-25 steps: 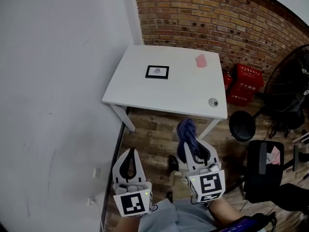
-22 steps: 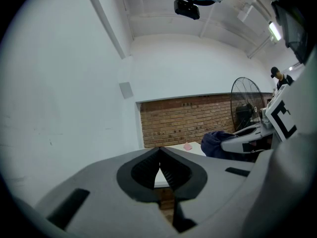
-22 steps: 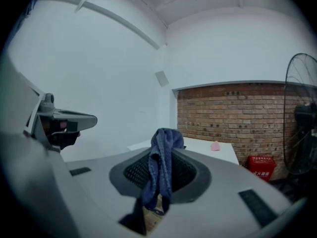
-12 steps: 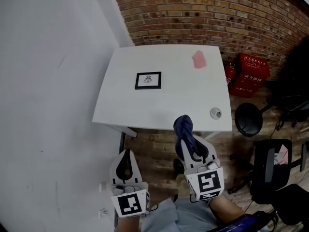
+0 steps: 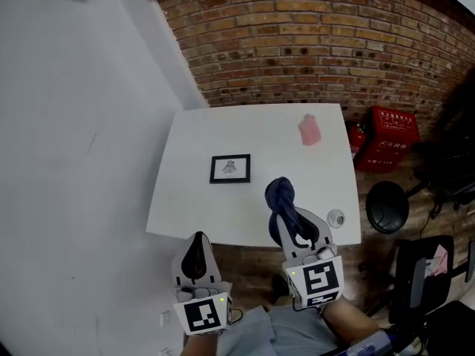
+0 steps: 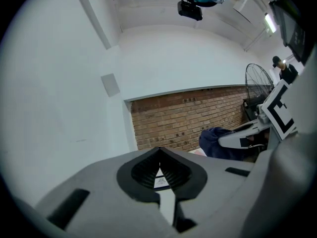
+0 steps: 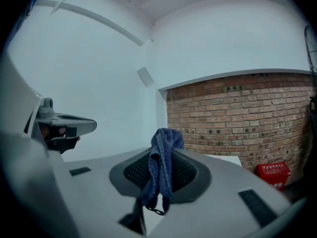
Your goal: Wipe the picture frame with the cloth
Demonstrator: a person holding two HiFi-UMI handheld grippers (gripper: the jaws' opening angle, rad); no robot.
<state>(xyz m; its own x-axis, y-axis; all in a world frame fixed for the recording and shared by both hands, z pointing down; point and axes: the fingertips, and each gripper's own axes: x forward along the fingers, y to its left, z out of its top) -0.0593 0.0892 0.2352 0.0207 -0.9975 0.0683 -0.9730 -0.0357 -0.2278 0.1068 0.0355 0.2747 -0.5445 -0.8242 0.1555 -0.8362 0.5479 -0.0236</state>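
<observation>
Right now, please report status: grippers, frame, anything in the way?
Right gripper shut on blue cloth. Left gripper shut, empty. Picture frame flat on table, untouched, ahead of cloth. Nothing in between.

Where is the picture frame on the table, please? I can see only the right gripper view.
Observer: The frame lies flat near the middle of the table. In the head view it is beyond your cloth and to its left.
Operator: Is anything else on the table?
Observer: A pink thing lies near the far right corner, and a small round thing sits by the near right edge. Both are apart from the frame.
Operator: Is the left gripper free?
Observer: Yes. The left gripper has its jaws together with nothing between them.
</observation>
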